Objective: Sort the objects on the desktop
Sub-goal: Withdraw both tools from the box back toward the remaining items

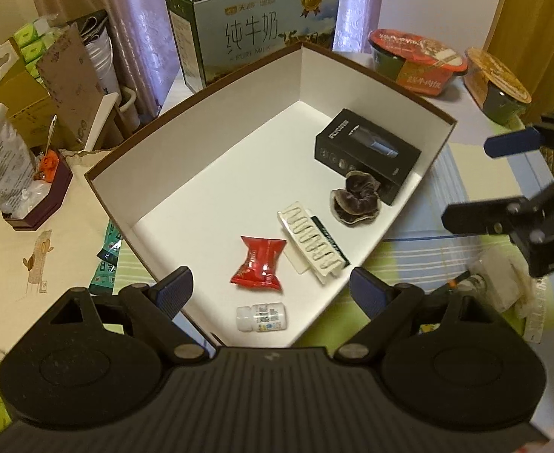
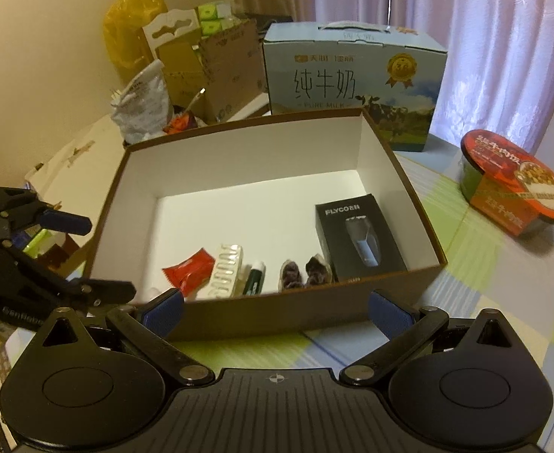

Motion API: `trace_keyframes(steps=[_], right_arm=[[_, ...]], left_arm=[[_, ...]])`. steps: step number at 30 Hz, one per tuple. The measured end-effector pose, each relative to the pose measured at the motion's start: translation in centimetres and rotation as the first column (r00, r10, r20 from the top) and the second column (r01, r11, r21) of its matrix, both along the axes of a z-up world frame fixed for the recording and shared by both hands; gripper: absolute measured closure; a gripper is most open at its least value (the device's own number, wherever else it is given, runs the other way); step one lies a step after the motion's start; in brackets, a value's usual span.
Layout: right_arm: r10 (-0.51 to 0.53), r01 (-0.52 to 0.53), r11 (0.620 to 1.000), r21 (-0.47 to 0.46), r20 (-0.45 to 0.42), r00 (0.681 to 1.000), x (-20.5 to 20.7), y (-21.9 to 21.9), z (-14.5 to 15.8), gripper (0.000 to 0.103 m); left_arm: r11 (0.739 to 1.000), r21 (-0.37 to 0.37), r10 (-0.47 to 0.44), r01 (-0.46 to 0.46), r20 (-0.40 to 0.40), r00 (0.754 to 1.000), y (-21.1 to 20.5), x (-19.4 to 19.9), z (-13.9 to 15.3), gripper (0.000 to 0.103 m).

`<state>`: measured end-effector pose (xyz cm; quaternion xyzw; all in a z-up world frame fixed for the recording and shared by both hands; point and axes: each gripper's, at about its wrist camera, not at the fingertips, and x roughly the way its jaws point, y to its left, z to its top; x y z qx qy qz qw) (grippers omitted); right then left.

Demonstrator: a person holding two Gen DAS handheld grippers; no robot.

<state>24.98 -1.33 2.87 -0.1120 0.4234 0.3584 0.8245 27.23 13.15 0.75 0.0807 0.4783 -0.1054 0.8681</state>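
An open brown box with white inside [image 1: 209, 143] [image 2: 262, 313] holds a black shaver box [image 1: 367, 153] [image 2: 356, 238], a dark scrunchie [image 1: 354, 200] [image 2: 307, 271], a white hair clip [image 1: 313, 241] [image 2: 226, 268], a red snack packet [image 1: 260, 262] [image 2: 188, 270] and a small white bottle [image 1: 262, 317]. My left gripper [image 1: 273, 288] is open and empty, hovering over the box's near corner above the bottle; it also shows in the right wrist view [image 2: 99, 255]. My right gripper [image 2: 275, 307] is open and empty, just outside the box's front wall; it also shows in the left wrist view [image 1: 477, 181].
A milk carton case [image 1: 254, 30] [image 2: 352, 83] stands behind the box. Two instant-food bowls [image 1: 416, 60] [image 1: 497, 83] sit at the right. A small maroon tray with clutter [image 1: 39, 196] and cardboard boxes [image 1: 50, 87] are at the left. Green packets [image 1: 107, 260] lie beside the box.
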Motion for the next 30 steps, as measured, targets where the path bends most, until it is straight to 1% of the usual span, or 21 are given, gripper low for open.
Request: trace_keyframes(steps=[8,14,19,22,30], right_arm=[[0.002,-0.004,0.999,0.051,0.032,0.999,-3.3,-2.9,1.6,0.002],[0.012,-0.015,0.997,0.075,0.04,0.999,-5.4,-4.8,2.2,0.002],[0.017,-0.022,0.997,0.08,0.059,0.998,-7.1,-6.2,2.2,0.002],[0.015,-0.021,0.996,0.081,0.076,0.997,-8.1,-7.0,2.1,0.002],[-0.009,0.0,0.994,0.107,0.084,0.996,-10.3,-9.0,1.4,0.002]], left_arm=[[1.0,-0.001,0.011,-0.011,0.041,0.999,-1.6,-2.9,1.5,0.015],[1.0,0.004,0.023,-0.024,0.061,0.998,-2.9,-5.2,2.2,0.015],[0.999,-0.001,0.039,-0.039,0.063,0.997,-3.7,-6.9,2.4,0.014],[0.998,-0.017,0.053,-0.052,0.06,0.997,-4.1,-7.9,2.4,0.014],[0.996,-0.024,0.089,-0.087,0.069,0.994,-4.9,-10.7,2.5,0.014]])
